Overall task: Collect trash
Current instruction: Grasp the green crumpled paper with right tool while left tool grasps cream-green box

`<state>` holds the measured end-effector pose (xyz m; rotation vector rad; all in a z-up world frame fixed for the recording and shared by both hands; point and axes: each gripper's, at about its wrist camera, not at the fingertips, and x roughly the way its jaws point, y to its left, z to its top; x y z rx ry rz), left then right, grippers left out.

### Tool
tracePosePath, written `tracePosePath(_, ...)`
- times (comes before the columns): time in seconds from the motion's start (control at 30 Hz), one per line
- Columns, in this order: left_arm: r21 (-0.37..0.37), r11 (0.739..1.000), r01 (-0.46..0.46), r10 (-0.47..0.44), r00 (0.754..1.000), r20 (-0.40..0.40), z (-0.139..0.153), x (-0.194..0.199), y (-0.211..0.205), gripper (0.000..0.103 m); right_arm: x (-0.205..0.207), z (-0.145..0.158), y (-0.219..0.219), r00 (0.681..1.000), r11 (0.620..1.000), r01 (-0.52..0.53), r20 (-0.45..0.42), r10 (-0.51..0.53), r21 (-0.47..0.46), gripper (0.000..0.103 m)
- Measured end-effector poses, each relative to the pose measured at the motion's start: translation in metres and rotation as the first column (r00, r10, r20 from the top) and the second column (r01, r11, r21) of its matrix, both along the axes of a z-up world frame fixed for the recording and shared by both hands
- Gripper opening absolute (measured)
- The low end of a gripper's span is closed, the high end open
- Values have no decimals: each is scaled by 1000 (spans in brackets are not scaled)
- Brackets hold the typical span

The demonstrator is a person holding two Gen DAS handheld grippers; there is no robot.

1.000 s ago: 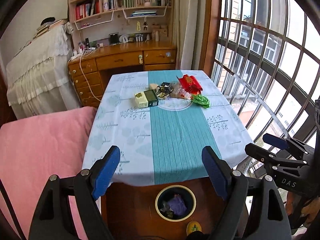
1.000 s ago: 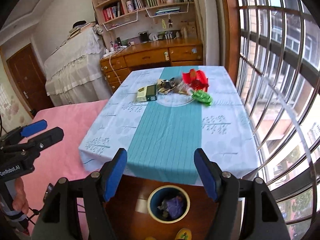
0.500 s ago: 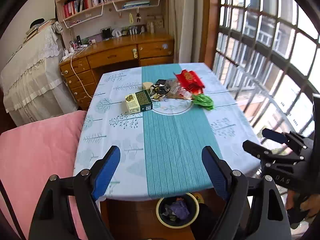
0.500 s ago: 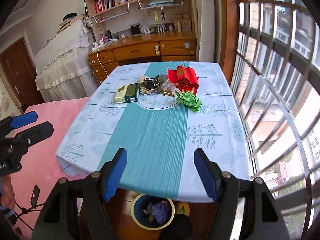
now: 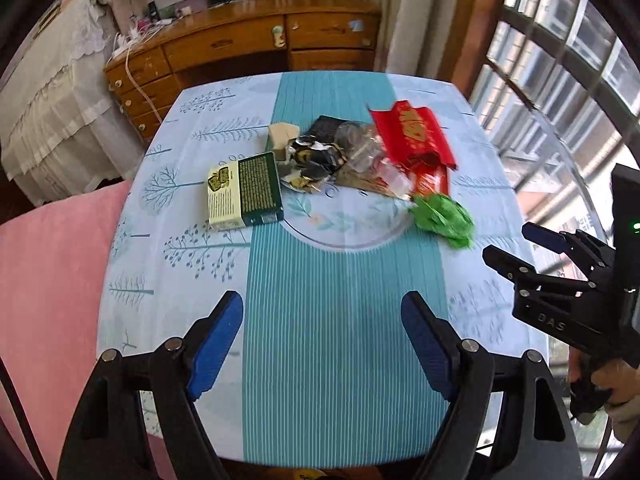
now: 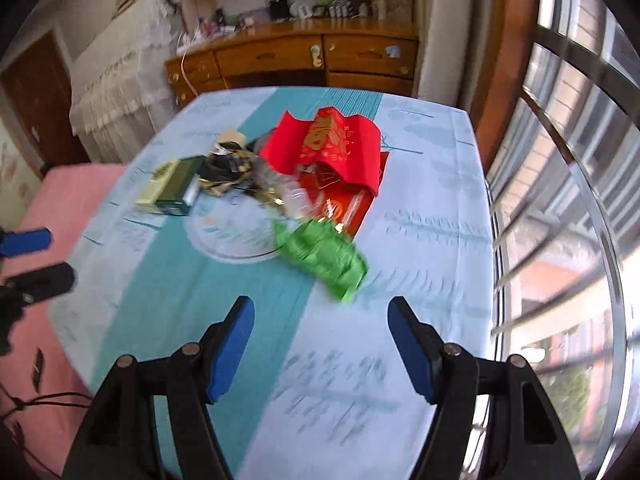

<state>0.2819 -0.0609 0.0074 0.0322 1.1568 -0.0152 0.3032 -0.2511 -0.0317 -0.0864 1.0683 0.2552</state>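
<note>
A heap of trash lies on the far half of the table (image 5: pixel 320 360): a green and cream box (image 5: pixel 243 190), dark crumpled wrappers (image 5: pixel 316 156), clear plastic (image 5: pixel 368 152), a red bag (image 5: pixel 412 132) and a crumpled green wrapper (image 5: pixel 444 220). My left gripper (image 5: pixel 322 340) is open and empty over the table's near part. My right gripper (image 6: pixel 322 340) is open and empty, just short of the green wrapper (image 6: pixel 324 256), with the red bag (image 6: pixel 332 148) and the box (image 6: pixel 172 188) beyond. The right gripper also shows at the right in the left wrist view (image 5: pixel 532 248).
A wooden desk (image 5: pixel 240 44) with drawers stands beyond the table. A pink bed (image 5: pixel 48 280) lies to the left. A barred window (image 5: pixel 560 80) runs along the right. The left gripper's fingers (image 6: pixel 28 240) show at the left edge in the right wrist view.
Both grippers have moved forward over the table toward the trash heap. The bin under the table's near edge has dropped out of view. Both stay open.
</note>
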Motion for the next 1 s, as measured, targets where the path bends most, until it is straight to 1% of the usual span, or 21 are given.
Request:
tracePosePath(0.13,5,996,-92,92,995,-46,-15,24,16,80,36,-26,7,995,995,-89,-40,88,-33,69)
tracePosePath(0.27,2,986,-166,166,984,-70,-24,41,31,80,58,-49,18,981,982,-178,-85,172,-62,68)
tracePosePath(0.3,5,984,-180,180,981,-73,-25,45,33,80,61,-53,20,977,978,-197,-96,190,-65,65)
tracePosePath(0.33,9,981,-195,195,978,-76,-28,50,35,80,64,-58,23,971,973,-221,-111,213,-60,57)
tracePosePath(0.37,9,979,-205,205,976,-78,-28,54,37,80,67,-62,24,965,970,-238,-125,230,-53,52)
tracePosePath(0.4,8,977,-212,212,974,-80,-29,57,37,80,68,-65,25,961,966,-253,-128,245,-47,51)
tracePosePath(0.43,5,975,-220,220,972,-82,-31,61,38,80,69,-66,25,959,965,-259,-126,252,-41,50)
tracePosePath(0.47,4,975,-223,223,971,-84,-32,64,37,80,70,-65,25,958,964,-264,-126,258,-30,46)
tracePosePath(0.53,10,976,-218,218,972,-87,-34,73,34,80,74,-65,20,955,965,-263,-135,262,13,42)
tracePosePath(0.67,30,978,-209,211,973,-93,-40,90,30,80,82,-61,10,955,966,-238,-158,252,102,39)
tracePosePath(0.77,34,974,-223,226,969,-105,-49,104,36,80,84,-56,5,957,964,-225,-154,246,143,39)
tracePosePath(0.87,36,966,-256,258,956,-139,-65,120,51,80,84,-53,4,959,962,-211,-154,239,176,39)
tracePosePath(1.0,17,953,-303,300,933,-200,-86,137,73,80,86,-51,5,958,956,-201,-161,237,215,39)
